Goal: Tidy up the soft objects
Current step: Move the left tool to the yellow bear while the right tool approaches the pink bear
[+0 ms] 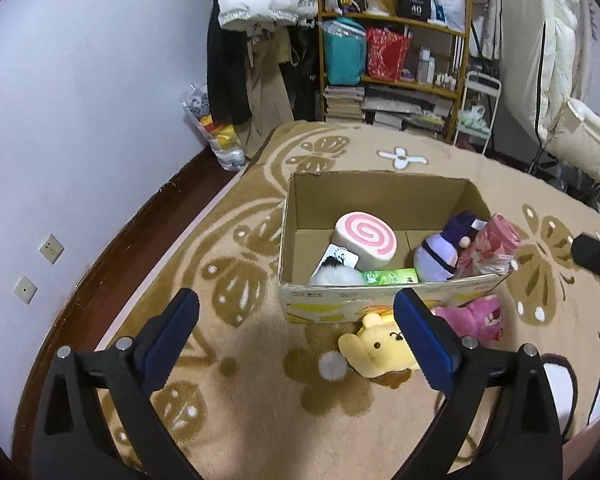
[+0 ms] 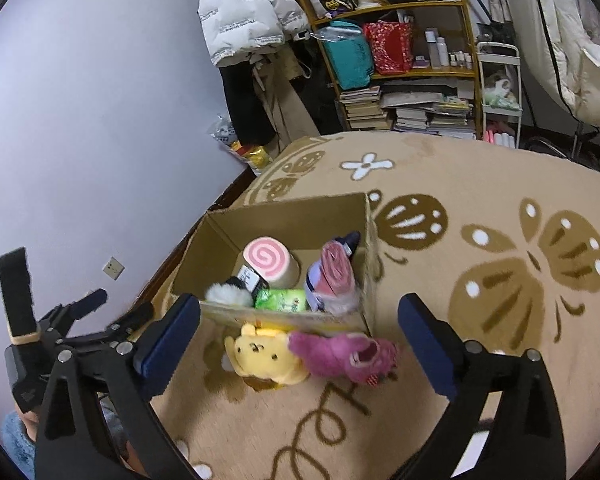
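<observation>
Two plush toys lie on the rug (image 2: 480,168) just in front of the cardboard box (image 2: 284,216), near its front wall. The yellow bear (image 2: 260,354) lies on its back, face up, head toward the box and body running away from it. The pink bear (image 2: 340,354) lies on its side just to the right, touching the yellow one; its long axis runs across the view, roughly parallel to the box front, with the head end at the right.

Inside the box: a pink-swirl roll cushion (image 1: 366,240) lies tilted, its spiral end face turned up and toward the front. A purple-and-white plush (image 1: 444,252) sits at the right side, with a pink wrapped bundle (image 1: 492,244) leaning against the right wall. A green packet (image 1: 388,277) lies flat along the front wall, its long axis parallel to that wall. A white fluffy ball (image 1: 334,276) sits at the front left corner, a black-and-white card (image 1: 338,258) behind it.

Left gripper (image 1: 296,340): jaws spread wide, holding nothing, above the rug to the left of the yellow bear. Right gripper (image 2: 300,344): jaws spread wide, holding nothing, with both toys showing between them. A cluttered shelf (image 1: 396,20) stands behind the rug.
</observation>
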